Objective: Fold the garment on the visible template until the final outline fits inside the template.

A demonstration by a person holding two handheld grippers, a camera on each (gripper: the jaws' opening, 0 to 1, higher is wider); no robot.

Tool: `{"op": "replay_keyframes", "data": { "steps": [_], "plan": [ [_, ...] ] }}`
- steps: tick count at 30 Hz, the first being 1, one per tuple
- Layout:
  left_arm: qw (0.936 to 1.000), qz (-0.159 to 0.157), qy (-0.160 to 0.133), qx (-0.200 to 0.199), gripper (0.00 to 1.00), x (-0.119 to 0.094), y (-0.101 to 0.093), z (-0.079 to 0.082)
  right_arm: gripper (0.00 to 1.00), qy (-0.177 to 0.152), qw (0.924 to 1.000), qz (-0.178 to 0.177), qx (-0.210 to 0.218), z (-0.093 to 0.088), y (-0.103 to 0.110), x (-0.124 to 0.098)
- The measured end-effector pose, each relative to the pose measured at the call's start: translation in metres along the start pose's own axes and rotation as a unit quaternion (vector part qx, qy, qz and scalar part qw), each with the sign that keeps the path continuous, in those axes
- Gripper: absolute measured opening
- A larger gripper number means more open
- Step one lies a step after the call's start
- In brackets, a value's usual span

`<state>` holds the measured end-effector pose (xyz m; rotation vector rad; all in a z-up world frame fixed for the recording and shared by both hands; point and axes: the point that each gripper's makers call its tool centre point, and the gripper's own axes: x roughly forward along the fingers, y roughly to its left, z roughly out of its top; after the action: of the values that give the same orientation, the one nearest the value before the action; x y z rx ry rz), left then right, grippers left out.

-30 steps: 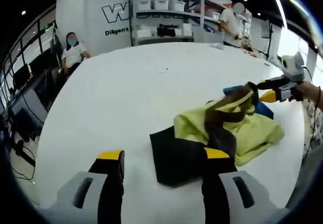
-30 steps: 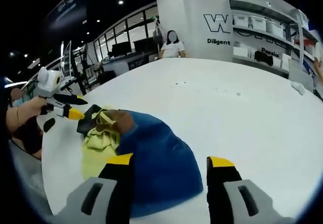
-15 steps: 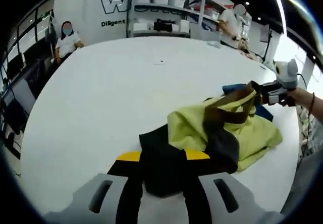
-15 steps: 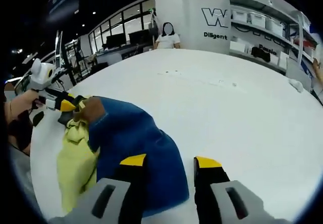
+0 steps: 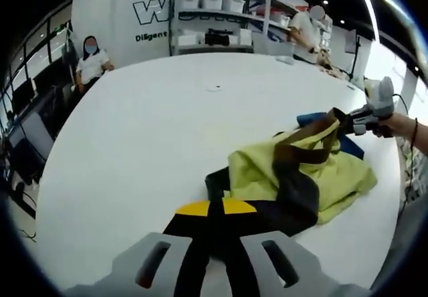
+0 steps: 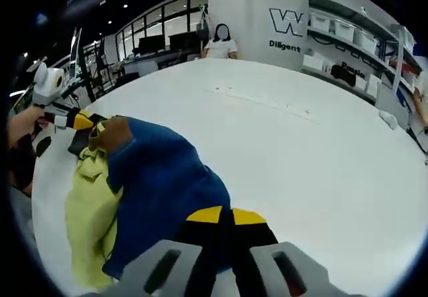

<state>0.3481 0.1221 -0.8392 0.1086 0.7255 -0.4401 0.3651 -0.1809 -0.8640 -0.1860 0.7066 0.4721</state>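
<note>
Garment: yellow-green left, blue right.

A broad white round-edged table carries everything. On its near right part lies a crumpled cloth garment in yellow-green, black, brown and blue panels, bunched in a heap; in the right gripper view its blue panel lies uppermost. A small white object rests at the far edge.

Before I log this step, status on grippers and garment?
Left gripper shut on garment, black edge. Right gripper shut on its blue edge. Garment bunched on the white table. Nothing in the way.
</note>
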Motion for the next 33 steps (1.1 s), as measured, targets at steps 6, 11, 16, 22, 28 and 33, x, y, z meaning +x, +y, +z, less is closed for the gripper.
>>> {"op": "replay_keyframes", "data": {
  "steps": [6,11,16,22,28,33],
  "plan": [
    [0.9998,0.017,-0.012,0.000,0.00,-0.007,0.002,0.005,0.00,0.002,1.0000,-0.001,0.007,-0.002,-0.001,-0.004],
    [0.9990,0.035,-0.027,-0.011,0.00,-0.016,0.015,0.014,0.00,-0.001,1.0000,-0.004,0.002,-0.001,-0.004,-0.011],
    [0.9988,0.035,-0.028,-0.021,0.00,-0.023,0.019,0.014,0.00,-0.002,1.0000,-0.008,0.000,-0.001,-0.008,-0.019],
    [0.9983,0.045,-0.030,-0.023,0.00,-0.031,0.025,0.015,0.00,-0.009,0.9995,-0.031,0.000,0.004,-0.021,-0.033],
    [0.9974,0.048,-0.040,-0.036,0.00,-0.039,0.031,0.019,0.00,-0.011,0.9988,-0.048,0.005,0.005,-0.031,-0.043],
    [0.9963,0.045,-0.046,-0.057,0.00,-0.045,0.037,0.022,0.00,-0.012,0.9979,-0.062,0.016,0.004,-0.041,-0.051]
  ]
}}
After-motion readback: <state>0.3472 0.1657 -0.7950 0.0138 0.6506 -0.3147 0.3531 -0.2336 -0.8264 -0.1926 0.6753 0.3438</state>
